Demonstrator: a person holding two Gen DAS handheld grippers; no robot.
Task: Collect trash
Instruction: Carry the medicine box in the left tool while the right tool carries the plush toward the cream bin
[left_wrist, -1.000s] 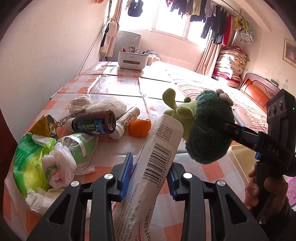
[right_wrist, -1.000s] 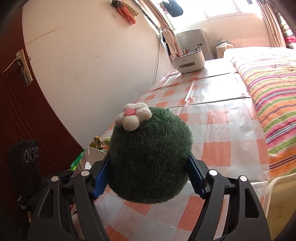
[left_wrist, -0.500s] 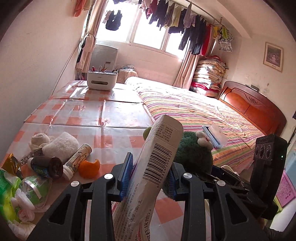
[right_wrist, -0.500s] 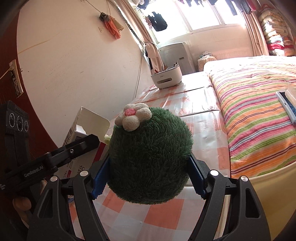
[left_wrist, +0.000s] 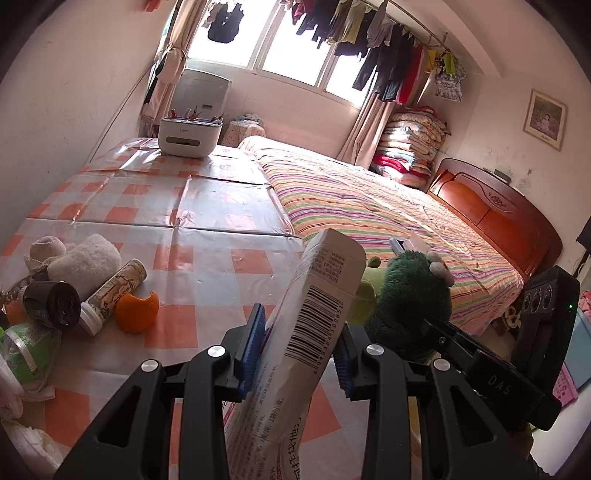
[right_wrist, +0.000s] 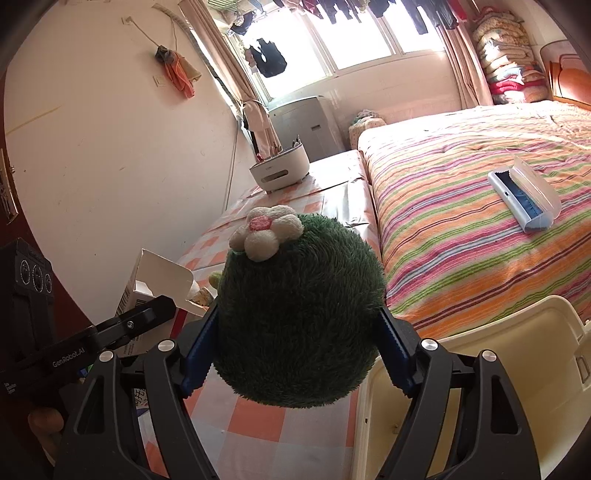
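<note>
Both grippers have swung from the trash pile toward the desk (left_wrist: 207, 325) edge. Left gripper (left_wrist: 301, 354) jaws narrow, clamping a white barcoded paper carton (left_wrist: 314, 314); right gripper (right_wrist: 295, 354) jaws wide, gripping a round dark-green plush toy (right_wrist: 299, 314) beside a cream plastic bin (right_wrist: 480, 369).

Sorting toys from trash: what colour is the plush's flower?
White petals, pink centre, on the dark green plush toy; right wrist view.

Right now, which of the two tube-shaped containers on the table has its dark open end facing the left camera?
The dark brown one, farther left; the pale printed tube beside it ends in a white cap.
</note>
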